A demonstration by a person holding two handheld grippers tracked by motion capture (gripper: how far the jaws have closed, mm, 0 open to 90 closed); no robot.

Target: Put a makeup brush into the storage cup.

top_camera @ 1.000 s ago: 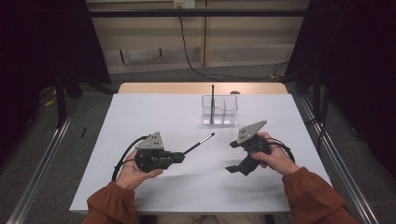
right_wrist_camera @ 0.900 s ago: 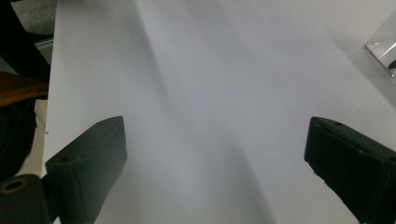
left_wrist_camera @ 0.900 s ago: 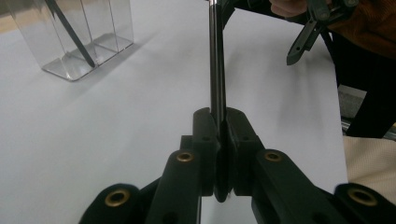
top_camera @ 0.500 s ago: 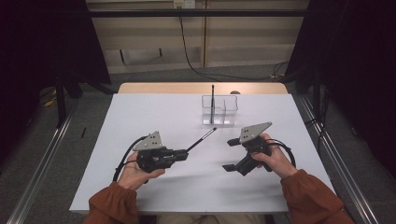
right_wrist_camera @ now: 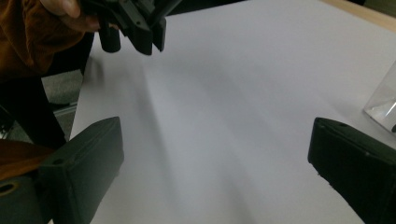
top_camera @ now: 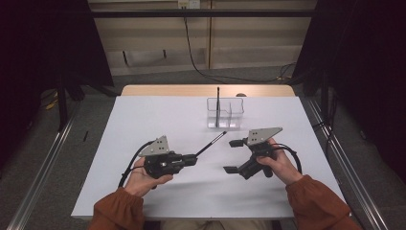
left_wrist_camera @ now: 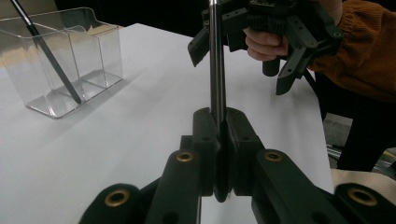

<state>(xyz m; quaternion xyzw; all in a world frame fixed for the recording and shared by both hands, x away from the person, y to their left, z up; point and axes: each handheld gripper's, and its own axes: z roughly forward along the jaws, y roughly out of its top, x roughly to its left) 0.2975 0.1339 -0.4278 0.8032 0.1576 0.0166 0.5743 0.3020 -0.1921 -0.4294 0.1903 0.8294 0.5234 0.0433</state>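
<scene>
— White table (top_camera: pixel 158 120), nearest me: has anything changed?

— Barely. My left gripper (top_camera: pixel 195 159) has shifted a touch, clamped on the black stick (top_camera: pixel 211 142); right gripper (top_camera: pixel 233 155) gapes empty. Farther off, another stick (top_camera: pixel 218 106) stands in the clear box (top_camera: pixel 225 114), likely my drop-off.

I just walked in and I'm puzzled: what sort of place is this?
Probably a lab or test room: a bare white table ringed by black curtains, with wired hand-held tongs and loose cables on the floor.

White table (top_camera: pixel 143 120), wooden strip along far edge; clear plastic holder (top_camera: pixel 225 114) standing far of centre, slightly right.
</scene>
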